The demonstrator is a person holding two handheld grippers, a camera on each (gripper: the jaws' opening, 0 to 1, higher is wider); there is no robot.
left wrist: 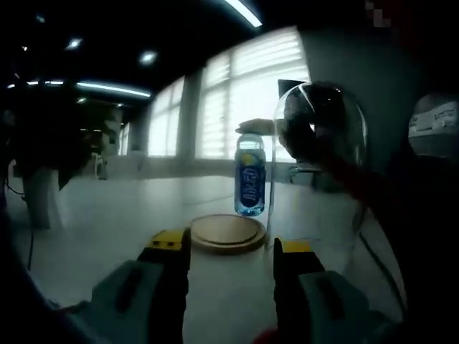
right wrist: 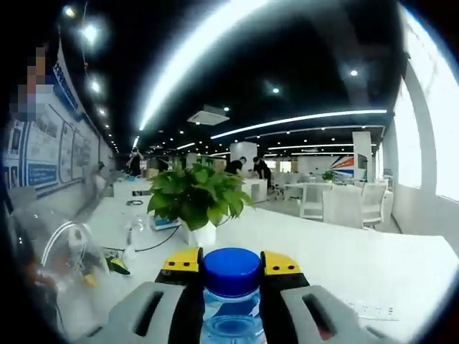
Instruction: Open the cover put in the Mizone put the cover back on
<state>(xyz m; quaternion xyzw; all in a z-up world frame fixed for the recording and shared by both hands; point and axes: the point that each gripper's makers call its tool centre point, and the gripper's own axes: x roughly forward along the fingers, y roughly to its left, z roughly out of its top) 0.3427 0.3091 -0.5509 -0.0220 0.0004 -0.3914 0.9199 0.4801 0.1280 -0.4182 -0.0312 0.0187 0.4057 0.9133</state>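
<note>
In the left gripper view, the left gripper (left wrist: pixel 232 252) stands open, gripping nothing; beyond its jaws lies a round wooden base (left wrist: pixel 224 233). Above the base hangs the Mizone bottle (left wrist: pixel 250 175), its holder lost in backlight. A glass dome cover (left wrist: pixel 320 154) stands to the right, partly dim. The right gripper (right wrist: pixel 231 270) clamps the blue-capped bottle, body cut off; a potted plant (right wrist: pixel 196 197) lies ahead.

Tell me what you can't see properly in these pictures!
- Left gripper view: the tongs holding the Mizone bottle are blurred behind the glass dome cover.
- Left gripper view: the wooden base is partly hidden by the left tongs.
- Right gripper view: the bottle's label is cut off by the bottom edge, below the blue cap.
- Right gripper view: distant people are too small.
</note>
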